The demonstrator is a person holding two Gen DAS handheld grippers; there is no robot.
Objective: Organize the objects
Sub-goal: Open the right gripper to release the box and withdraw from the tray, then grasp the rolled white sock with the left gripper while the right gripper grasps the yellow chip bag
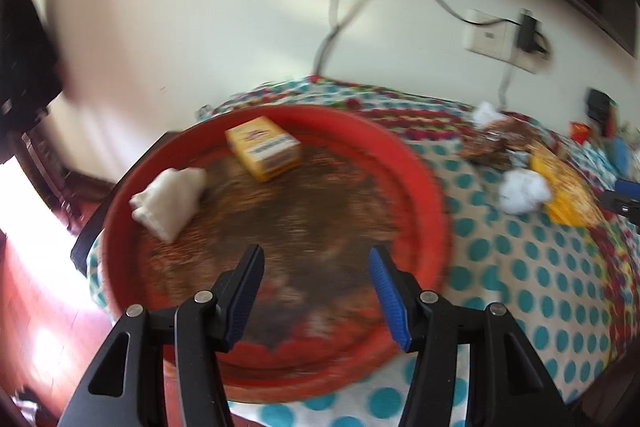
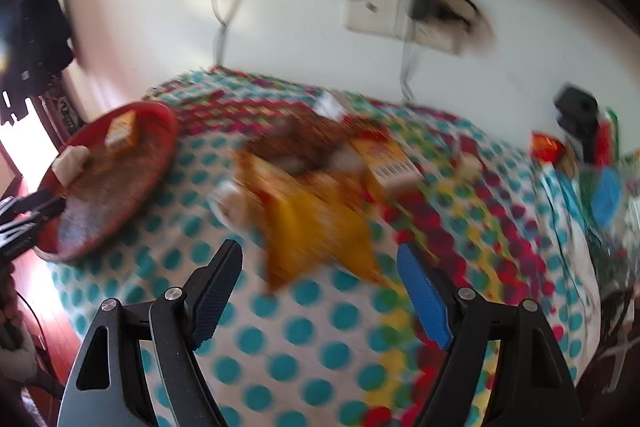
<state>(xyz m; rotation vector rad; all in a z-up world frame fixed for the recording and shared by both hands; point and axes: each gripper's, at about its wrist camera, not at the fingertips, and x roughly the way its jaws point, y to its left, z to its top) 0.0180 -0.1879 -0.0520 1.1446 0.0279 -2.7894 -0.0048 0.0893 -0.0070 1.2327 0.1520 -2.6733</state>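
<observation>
A red round tray [image 1: 424,163] sits at the left end of the dotted tablecloth; it also shows in the right wrist view [image 2: 164,131]. In it lie a yellow box [image 1: 264,147] and a white folded tissue [image 1: 168,199]. My left gripper [image 1: 316,255] is open and empty above the tray's near part. My right gripper [image 2: 320,255] is open and empty, just short of a yellow snack packet [image 2: 316,227]. A crumpled white paper ball [image 1: 524,191], a brown wrapper [image 1: 496,143] and an orange box with a barcode [image 2: 388,159] lie among the pile.
The table [image 2: 304,339] stands against a white wall with a socket [image 2: 384,11] and hanging cables. Small bright packets and a black object [image 2: 580,111] crowd the table's right end. The floor drops away left of the tray.
</observation>
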